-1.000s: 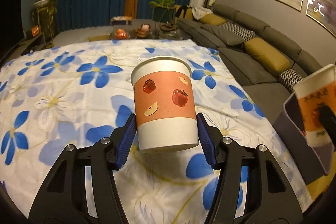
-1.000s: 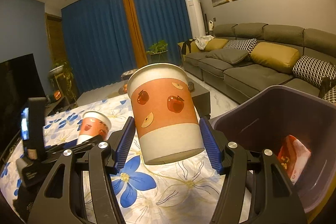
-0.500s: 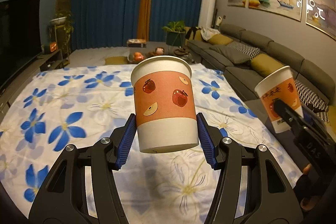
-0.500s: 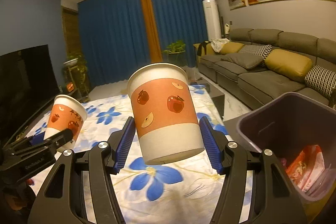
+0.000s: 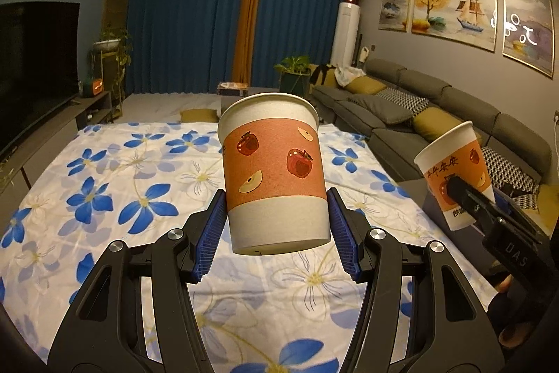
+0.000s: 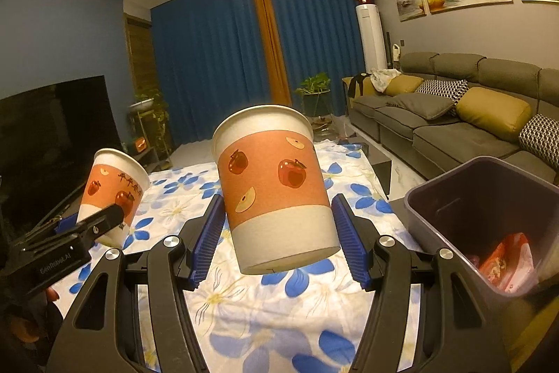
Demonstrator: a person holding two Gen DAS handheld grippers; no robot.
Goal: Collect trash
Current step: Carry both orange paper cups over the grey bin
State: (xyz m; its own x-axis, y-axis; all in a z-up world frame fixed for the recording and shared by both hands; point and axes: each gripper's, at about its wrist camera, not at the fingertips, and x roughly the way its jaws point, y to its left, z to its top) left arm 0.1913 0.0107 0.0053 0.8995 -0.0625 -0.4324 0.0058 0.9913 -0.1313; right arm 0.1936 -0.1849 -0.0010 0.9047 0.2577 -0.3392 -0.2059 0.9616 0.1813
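1. In the left wrist view, a paper cup (image 5: 274,173) is seen clamped between the blue pads of the left gripper (image 5: 276,229), held low on its white base band and clear above the flower-print cloth (image 5: 104,198).
2. The cup's long axis is seen near upright, mouth up and tipped slightly away from the camera.
3. At the right edge of this view, the right gripper (image 5: 489,208) is seen gripping a second cup (image 5: 454,170), mouth leaning to the left.
4. In the right wrist view, the second cup (image 6: 276,184) is seen clamped between the right gripper's (image 6: 279,236) pads, mouth up and leaning left, lifted off the cloth.
5. The bin (image 6: 436,194) is seen just right of this gripper, off the cloth's right edge, open side up, with red wrappers (image 6: 503,264) inside.
6. The left gripper (image 6: 101,219) with its cup is seen at the left, farther from the bin.
7. The right hand is judged nearer; its cup would need carrying rightward over the rim.
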